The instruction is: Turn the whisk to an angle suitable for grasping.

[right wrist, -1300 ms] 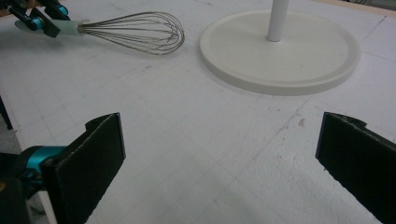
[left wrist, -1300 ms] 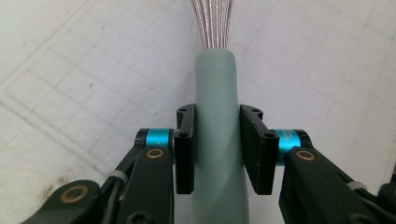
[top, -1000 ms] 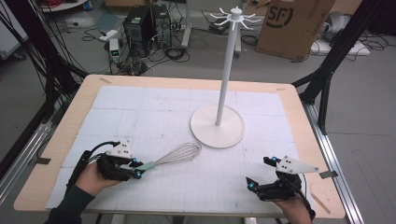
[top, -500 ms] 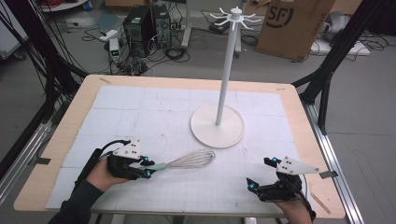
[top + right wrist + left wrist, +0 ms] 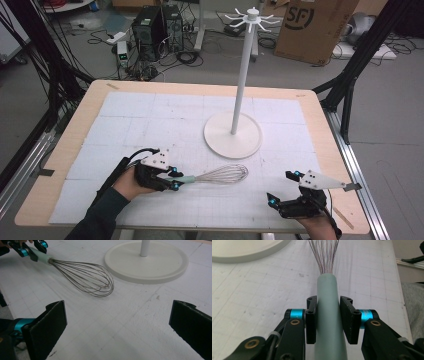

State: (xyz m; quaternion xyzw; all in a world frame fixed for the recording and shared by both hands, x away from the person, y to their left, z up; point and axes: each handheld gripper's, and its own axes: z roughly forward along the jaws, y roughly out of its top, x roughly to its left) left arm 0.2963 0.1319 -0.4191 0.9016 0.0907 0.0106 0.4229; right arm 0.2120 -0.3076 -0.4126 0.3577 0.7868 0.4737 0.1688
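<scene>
A person stands at a light wooden tabletop (image 5: pixel 320 107) covered w/ a white gridded mat (image 5: pixel 150 125), a two-jaw gripper in each hand. The left gripper (image 5: pixel 176 181) sits near the front-left of the mat, its jaws pinching the pale green handle of a wire whisk (image 5: pixel 220 175); in the left gripper view the two black pads press on either side of that handle (image 5: pixel 328 315), and the wires fan out ahead. The whisk lies roughly level, low over the mat, handle toward the left hand (image 5: pixel 131 182), wire balloon pointing to the right, near the front centre of the tabletop; can't tell whether the wires touch the mat. Just beyond the balloon, apart from it, is the round white base of a tall white stand (image 5: pixel 233 134), whose pole goes up to a ring of small hooks at the top. The right gripper (image 5: pixel 282 189) rests near the front-right corner, well apart from the whisk, jaws spread wide w/ nothing between them; in the right gripper view its two black pads frame bare mat, w/ the whisk (image 5: pixel 82 277) and the stand's base (image 5: pixel 147 263) farther off. Behind the tabletop, on the floor: a cardboard box (image 5: pixel 315 27), a computer tower (image 5: pixel 150 25) and loose cables.
</scene>
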